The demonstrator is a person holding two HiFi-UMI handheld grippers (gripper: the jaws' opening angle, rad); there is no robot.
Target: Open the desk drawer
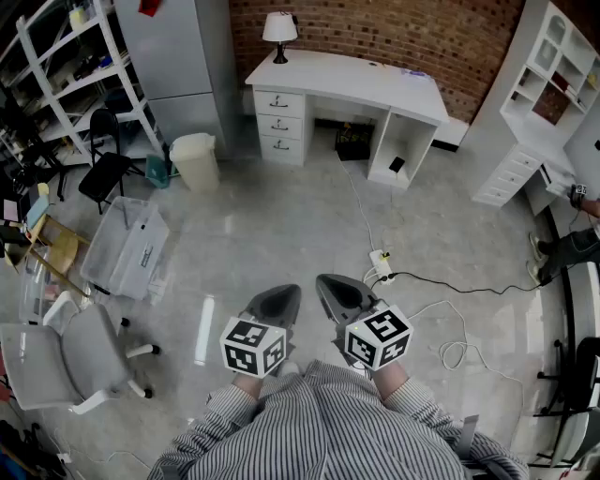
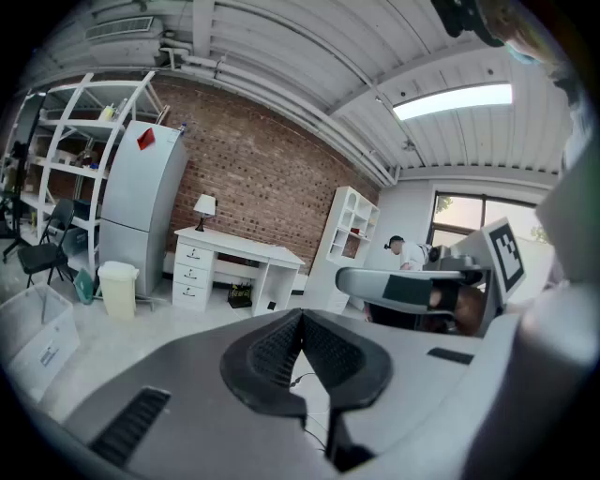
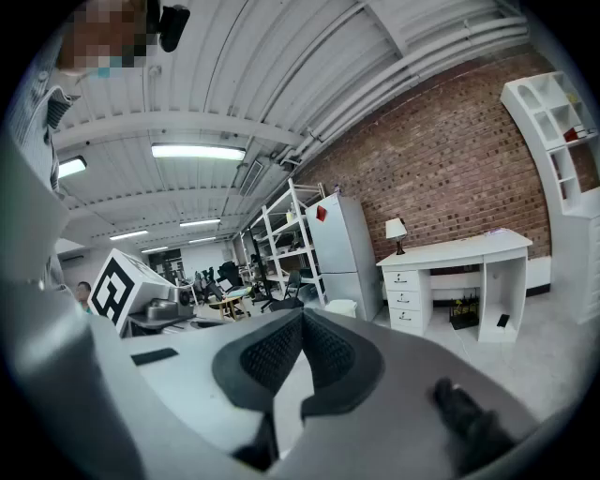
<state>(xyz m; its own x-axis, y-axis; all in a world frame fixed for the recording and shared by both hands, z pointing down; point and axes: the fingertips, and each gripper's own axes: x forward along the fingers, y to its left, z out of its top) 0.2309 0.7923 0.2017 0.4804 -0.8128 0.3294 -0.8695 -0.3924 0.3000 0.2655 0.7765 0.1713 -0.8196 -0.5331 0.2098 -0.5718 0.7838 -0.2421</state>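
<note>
Right now both grippers hang close in front of the person's striped shirt, well apart from the white desk (image 1: 347, 80), which stands against the brick wall on the far side of the room. The left gripper (image 1: 281, 298) has its jaws pressed together with nothing between them, and its own view shows the two ribbed pads meeting at the tip. The right gripper (image 1: 336, 291) is the same: jaws closed on each other, empty. The two sit side by side, tips pointing toward the desk and angled slightly down.

The stack of three drawers (image 1: 281, 124) fills the desk's left end; all three fronts look flush, none pulled out. A table lamp (image 1: 279, 28) stands on the desktop above them. A pale waste bin (image 1: 195, 159) sits on the floor left of the desk, beside a grey refrigerator (image 1: 173, 47). Between the person and the desk lies bare floor with a power strip (image 1: 382, 264) and its cables.
</note>
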